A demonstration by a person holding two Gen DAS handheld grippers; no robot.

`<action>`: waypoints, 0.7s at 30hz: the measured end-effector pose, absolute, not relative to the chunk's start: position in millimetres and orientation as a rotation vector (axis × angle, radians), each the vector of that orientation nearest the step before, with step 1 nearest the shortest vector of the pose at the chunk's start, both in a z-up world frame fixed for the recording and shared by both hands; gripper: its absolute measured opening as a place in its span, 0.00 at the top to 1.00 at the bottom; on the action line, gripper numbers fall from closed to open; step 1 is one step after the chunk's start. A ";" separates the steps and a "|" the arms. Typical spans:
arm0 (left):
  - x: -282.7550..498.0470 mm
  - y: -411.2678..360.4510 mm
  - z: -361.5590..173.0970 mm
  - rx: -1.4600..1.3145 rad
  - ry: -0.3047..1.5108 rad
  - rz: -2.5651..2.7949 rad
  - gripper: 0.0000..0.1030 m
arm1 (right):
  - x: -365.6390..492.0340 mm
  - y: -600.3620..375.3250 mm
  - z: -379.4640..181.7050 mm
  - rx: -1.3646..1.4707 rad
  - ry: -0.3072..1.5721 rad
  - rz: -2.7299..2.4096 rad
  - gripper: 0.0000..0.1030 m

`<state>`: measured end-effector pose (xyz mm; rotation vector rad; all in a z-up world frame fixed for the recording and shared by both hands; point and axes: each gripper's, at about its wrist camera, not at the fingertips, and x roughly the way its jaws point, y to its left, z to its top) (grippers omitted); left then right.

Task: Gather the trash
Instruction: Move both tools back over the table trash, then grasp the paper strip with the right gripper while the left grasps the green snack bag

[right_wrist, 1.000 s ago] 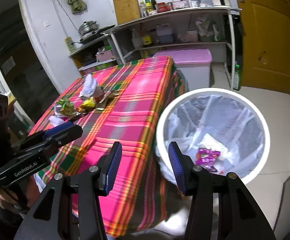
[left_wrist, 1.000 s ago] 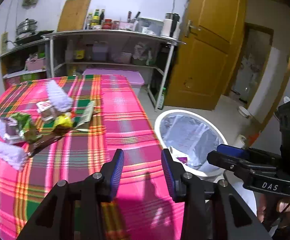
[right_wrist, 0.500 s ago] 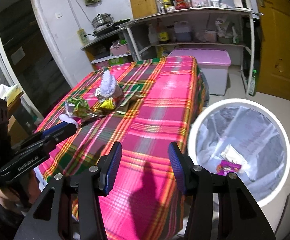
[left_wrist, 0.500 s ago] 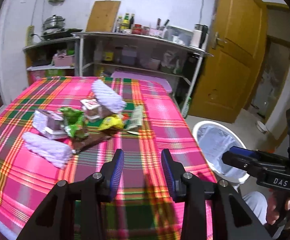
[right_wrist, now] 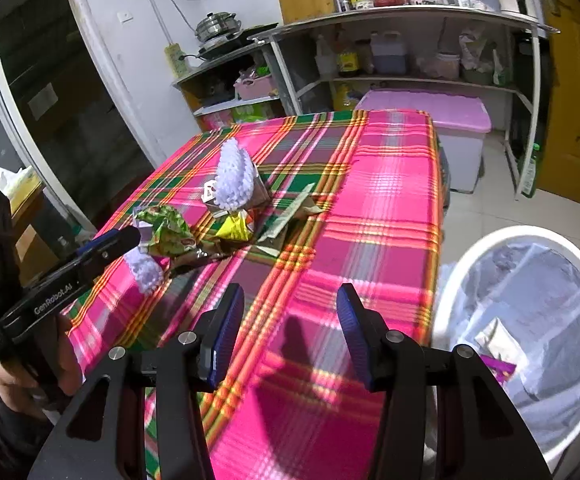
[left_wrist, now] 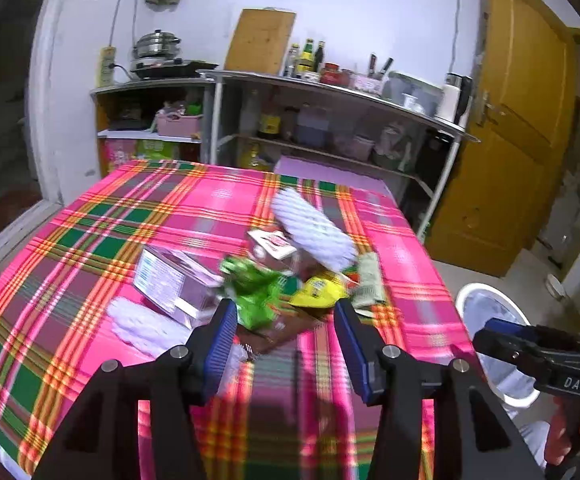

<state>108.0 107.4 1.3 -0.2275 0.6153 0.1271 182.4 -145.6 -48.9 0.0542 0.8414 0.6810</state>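
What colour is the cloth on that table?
The tablecloth is bright pink plaid with green, orange and yellow stripes, clearest in the right wrist view.

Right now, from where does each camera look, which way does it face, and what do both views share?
Left wrist: sits on the left gripper, faces the trash pile on the checked tablecloth; its opening fingers hold nothing; the right gripper shows at right.
Right wrist: sits on the right gripper, faces table and white bin; the left gripper shows at left.
Shared: pile, tablecloth, bin, shelves.
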 end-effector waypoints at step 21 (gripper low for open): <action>164.1 140.3 -16.3 -0.237 0.644 0.112 0.43 | 255.4 -82.2 -79.8 0.089 0.954 0.679 0.52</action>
